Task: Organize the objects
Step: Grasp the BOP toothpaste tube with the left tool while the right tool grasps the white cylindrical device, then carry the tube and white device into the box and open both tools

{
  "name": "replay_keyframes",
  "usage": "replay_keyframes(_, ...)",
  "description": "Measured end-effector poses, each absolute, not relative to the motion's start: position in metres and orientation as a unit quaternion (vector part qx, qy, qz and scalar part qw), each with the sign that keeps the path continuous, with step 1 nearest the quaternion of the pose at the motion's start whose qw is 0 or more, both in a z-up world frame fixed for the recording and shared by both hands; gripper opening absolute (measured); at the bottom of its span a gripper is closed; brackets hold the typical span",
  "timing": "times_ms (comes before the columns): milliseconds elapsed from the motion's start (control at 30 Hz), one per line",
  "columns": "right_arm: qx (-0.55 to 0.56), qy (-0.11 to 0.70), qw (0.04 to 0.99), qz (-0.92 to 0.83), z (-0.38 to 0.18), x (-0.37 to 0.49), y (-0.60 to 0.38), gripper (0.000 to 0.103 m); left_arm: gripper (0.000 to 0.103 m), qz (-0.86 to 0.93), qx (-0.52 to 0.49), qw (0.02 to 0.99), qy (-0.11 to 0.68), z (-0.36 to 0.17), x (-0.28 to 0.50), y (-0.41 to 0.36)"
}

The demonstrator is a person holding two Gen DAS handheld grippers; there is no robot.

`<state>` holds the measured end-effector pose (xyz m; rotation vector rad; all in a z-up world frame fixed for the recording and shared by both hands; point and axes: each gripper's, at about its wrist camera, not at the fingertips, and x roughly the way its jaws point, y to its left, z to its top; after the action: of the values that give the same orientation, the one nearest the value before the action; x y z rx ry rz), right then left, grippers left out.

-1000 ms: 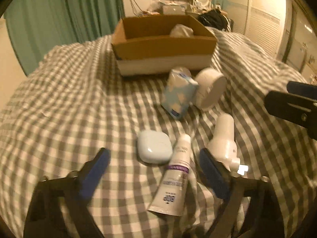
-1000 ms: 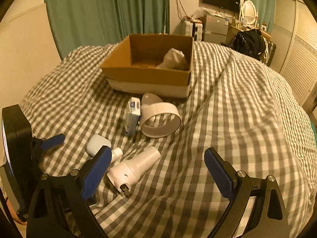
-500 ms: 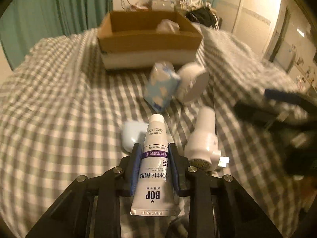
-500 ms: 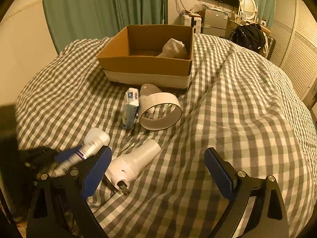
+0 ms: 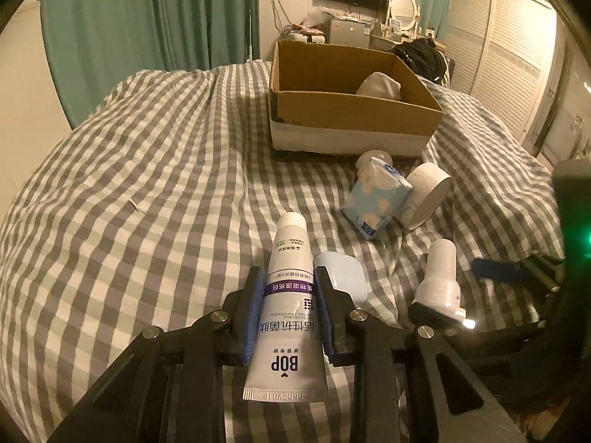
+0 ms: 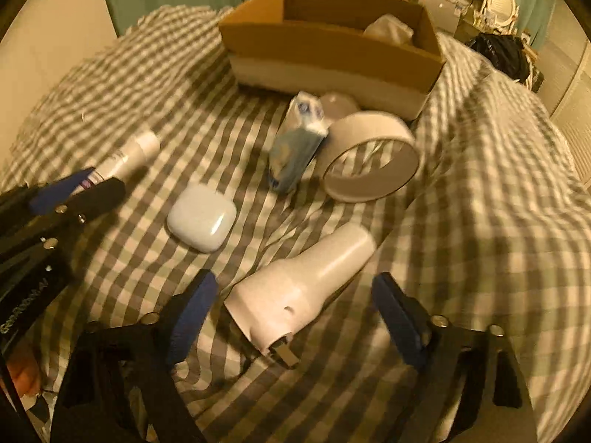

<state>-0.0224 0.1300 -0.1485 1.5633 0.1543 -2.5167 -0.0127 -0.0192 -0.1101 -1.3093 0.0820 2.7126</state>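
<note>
My left gripper (image 5: 288, 313) is shut on a white toothpaste tube (image 5: 286, 302) and holds it lifted above the checked bed cover; it also shows at the left of the right wrist view (image 6: 74, 192). My right gripper (image 6: 295, 306) is open, its fingers either side of a white plug-in device (image 6: 303, 280) lying on the cover. A white earbud case (image 6: 201, 217), a blue tissue pack (image 6: 295, 147) and a white tape roll (image 6: 369, 155) lie between the grippers and the cardboard box (image 5: 351, 110).
The box (image 6: 332, 48) holds a crumpled white item (image 5: 378, 85) in its far right corner. A small white round object (image 6: 338, 105) lies against the box front. Green curtains, a wardrobe and a cluttered desk stand beyond the bed.
My left gripper closed on the toothpaste tube and lifted it up and to the left. My right gripper moved down and forward around the white plug-in device.
</note>
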Motion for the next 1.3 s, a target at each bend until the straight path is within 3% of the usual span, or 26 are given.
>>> replay_keyframes(67,0.54,0.047,0.091,-0.836,-0.157,-0.025,0.129,0.072,0.028,0.898,-0.435,0.066,0.026,-0.112,-0.01,-0.021)
replay_keyframes(300,0.562,0.024,0.095,-0.822,-0.174,-0.04,0.128,0.072,0.028,0.894,-0.443,0.063,0.018,-0.118,-0.014,-0.024)
replay_keyframes(367,0.569,0.015,0.102,-0.816,-0.18,-0.044,0.127,0.058,0.028,0.894,-0.444,0.062,0.019,-0.119,-0.014,-0.023)
replay_keyframes(633,0.53,0.015,0.11,-0.841,-0.161,-0.031,0.131,0.057,0.028,0.897,-0.438,0.058,0.019,-0.112,-0.012,-0.024)
replay_keyframes(933,0.446,0.036,0.144,-0.883,-0.083,-0.014,0.128,0.057,0.028,0.906,-0.416,0.081,0.006,-0.07,-0.023,-0.02)
replay_keyframes(1300,0.349,0.051,0.145,-0.925,0.034,-0.077,0.145,0.057,0.028,0.935,-0.34,0.1,0.011,0.026,-0.095,-0.001)
